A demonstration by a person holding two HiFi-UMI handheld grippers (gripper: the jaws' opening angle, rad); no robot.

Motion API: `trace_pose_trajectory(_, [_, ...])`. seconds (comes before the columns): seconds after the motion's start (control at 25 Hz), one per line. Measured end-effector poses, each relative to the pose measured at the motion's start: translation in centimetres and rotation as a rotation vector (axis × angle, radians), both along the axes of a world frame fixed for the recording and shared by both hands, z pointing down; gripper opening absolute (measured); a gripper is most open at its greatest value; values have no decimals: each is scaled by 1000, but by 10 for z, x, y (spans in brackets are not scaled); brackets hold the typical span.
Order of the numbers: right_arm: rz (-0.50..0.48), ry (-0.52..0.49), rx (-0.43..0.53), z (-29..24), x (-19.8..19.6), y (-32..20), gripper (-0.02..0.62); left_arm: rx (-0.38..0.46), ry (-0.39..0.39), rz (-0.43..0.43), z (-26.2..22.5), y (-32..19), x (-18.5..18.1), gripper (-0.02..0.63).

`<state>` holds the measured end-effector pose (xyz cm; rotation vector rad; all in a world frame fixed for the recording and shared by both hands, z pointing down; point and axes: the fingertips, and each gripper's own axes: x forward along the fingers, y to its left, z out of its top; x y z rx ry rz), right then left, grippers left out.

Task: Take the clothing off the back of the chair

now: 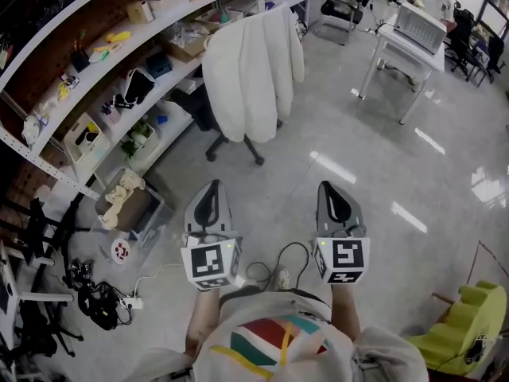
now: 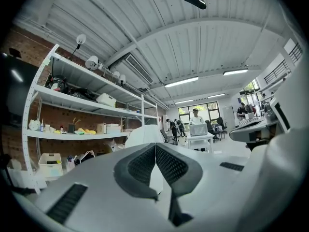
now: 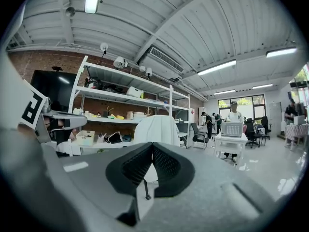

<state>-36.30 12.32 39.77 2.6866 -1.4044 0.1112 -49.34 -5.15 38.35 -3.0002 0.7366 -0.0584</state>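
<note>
Head view: task not begun imo, white clothing [image 1: 253, 70] hangs on chair [image 1: 236, 145] back, well apart from left tool [image 1: 214, 185] & right tool [image 1: 325, 186], both closed up w/ nothing held.

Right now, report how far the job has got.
Nothing done: the white garment hangs over the chair back. Nothing in hand: left gripper and right gripper are both shut, empty, well short of the chair. Left: approach, grip the garment, lift it off.

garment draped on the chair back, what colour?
Plain white, no pattern: the thick white garment over the black office chair. Clearest in the head view.
</note>
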Motion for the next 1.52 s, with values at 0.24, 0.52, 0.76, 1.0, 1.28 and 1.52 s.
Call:
trace_pose_trajectory(0.24, [-8,-19,-14,8,32,26,5,2,16,-5,-5,27,26,14])
trace_pose_trajectory(0.52, [48,-29,12,16,70,38,5,24,42,27,-7,17,72,14])
trace_pose_trajectory(0.76, [80,-12,49,16,120,38,5,45,79,63,-7,5,136,14])
trace_pose_trajectory(1.0, [46,16,107,9,208,18,5,10,129,82,12,-18,231,14])
trace_pose_trajectory(1.28, [-13,107,69,-32,337,-30,5,25,121,36,-13,-59,346,14])
trace_pose_trajectory(1.52, [-94,95,60,-43,411,-72,5,20,113,-19,-30,-87,415,14])
